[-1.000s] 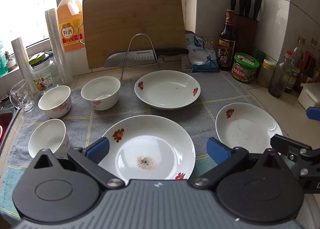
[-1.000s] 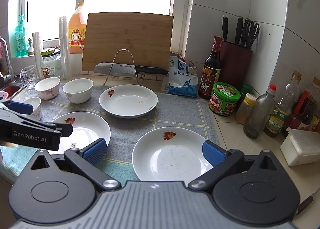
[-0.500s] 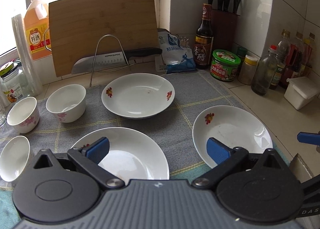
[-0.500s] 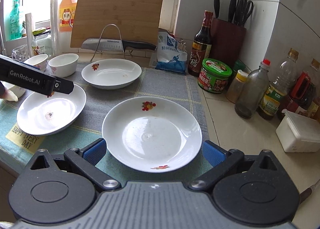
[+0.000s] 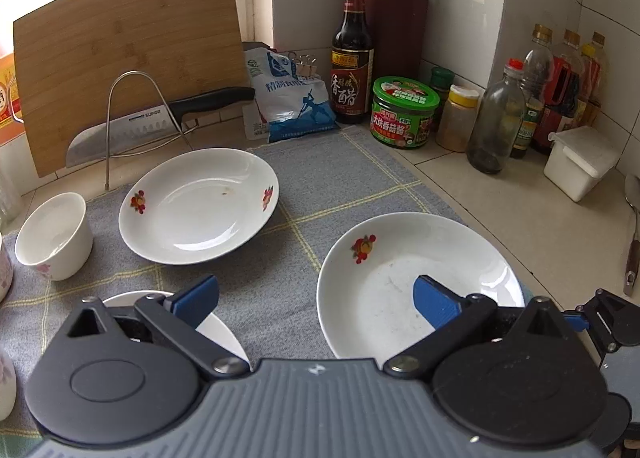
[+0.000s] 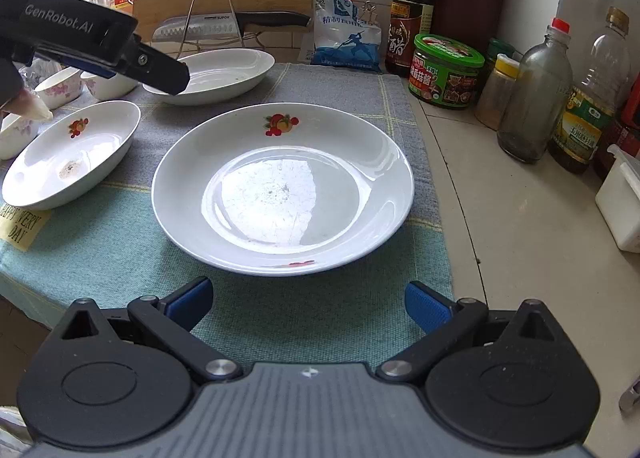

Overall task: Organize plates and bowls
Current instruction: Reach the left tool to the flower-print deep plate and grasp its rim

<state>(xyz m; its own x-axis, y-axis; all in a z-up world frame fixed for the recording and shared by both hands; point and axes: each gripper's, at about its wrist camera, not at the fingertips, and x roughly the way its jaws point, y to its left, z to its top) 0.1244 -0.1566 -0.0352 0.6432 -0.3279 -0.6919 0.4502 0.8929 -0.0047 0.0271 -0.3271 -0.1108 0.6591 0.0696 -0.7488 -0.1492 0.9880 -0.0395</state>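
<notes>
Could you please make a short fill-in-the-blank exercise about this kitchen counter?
1. The right hand-held gripper is open, in front of a white ____.
2. The knife rests on a wire rack in front of the wooden cutting ____.
3. The jar beside the dark bottle has a ____ lid.

Missing words: plate; board; green

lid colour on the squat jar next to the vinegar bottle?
Green, with a printed label on top; the jar lid shows best in the left wrist view.
</notes>
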